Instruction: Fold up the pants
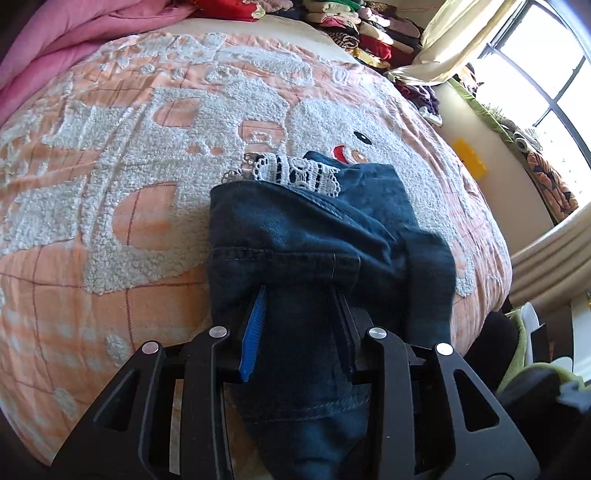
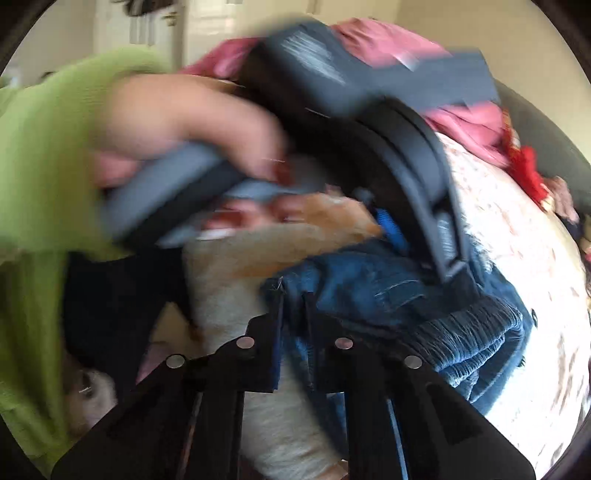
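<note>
I had both grippers closed on the jeans (image 1: pixel 314 236), which lay bunched at the lower centre of the left wrist frame on the peach-and-white tufted bedspread (image 1: pixel 110 184), lace trim (image 1: pixel 295 173) showing at their far edge. The left gripper (image 1: pixel 301 291) pinched a thick fold of denim, its fingers held partly apart by the cloth. The right gripper (image 2: pixel 293 299) was clamped almost fully shut on a thin edge near the elastic waistband (image 2: pixel 476 332), at the lower centre of its blurred frame. To fold well, I judged that both grips should lift together, keep the edge taut and level, and lay it over squarely. The person's hand (image 2: pixel 177 125), upper left of the right wrist frame, gripped the left gripper's handle. No containers were visible; only stacked clothes (image 1: pixel 369 29) at the left wrist frame's top.
</note>
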Demonstrator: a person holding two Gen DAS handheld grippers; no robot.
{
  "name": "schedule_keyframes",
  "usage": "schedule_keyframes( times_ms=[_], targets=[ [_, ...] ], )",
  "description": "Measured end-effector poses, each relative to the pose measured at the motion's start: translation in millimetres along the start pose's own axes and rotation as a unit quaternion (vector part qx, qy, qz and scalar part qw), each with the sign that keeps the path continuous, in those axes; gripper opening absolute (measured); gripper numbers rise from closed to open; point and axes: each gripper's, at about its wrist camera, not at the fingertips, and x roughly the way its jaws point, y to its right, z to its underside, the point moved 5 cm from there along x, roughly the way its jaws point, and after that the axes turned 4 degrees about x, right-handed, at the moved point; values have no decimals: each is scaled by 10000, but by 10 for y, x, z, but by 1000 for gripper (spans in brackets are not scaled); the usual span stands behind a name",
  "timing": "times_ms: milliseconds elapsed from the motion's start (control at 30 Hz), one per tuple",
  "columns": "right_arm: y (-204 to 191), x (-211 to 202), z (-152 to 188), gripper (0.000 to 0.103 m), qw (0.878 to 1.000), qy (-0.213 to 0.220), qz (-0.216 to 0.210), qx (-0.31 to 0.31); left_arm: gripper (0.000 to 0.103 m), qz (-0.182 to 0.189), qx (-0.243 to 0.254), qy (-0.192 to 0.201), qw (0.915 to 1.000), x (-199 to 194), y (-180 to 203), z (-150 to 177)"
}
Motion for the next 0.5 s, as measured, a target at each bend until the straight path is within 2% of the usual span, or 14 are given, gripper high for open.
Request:
schedule_keyframes(
  times_ms=[67, 133, 267, 400, 500],
  targets=[
    [-36, 35, 99, 4, 9993, -194, 288, -147, 27, 11, 13, 19, 10000, 3, 2, 0],
    [27, 140, 227, 4, 9989, -325, 334, 50, 27, 12, -2, 42, 10000, 9, 1, -2],
    [72, 208, 321, 9, 9980, -268, 116, 556, 27, -5, -3, 104, 9999, 2, 9, 13],
    [35, 76, 301, 18, 9980, -152, 48, 616, 28, -109, 36, 220, 9997, -80, 33, 47],
    [86, -99, 318, 23, 9955, 49, -140, 940, 32, -203, 28, 370, 9991, -194, 36, 88]
  ],
)
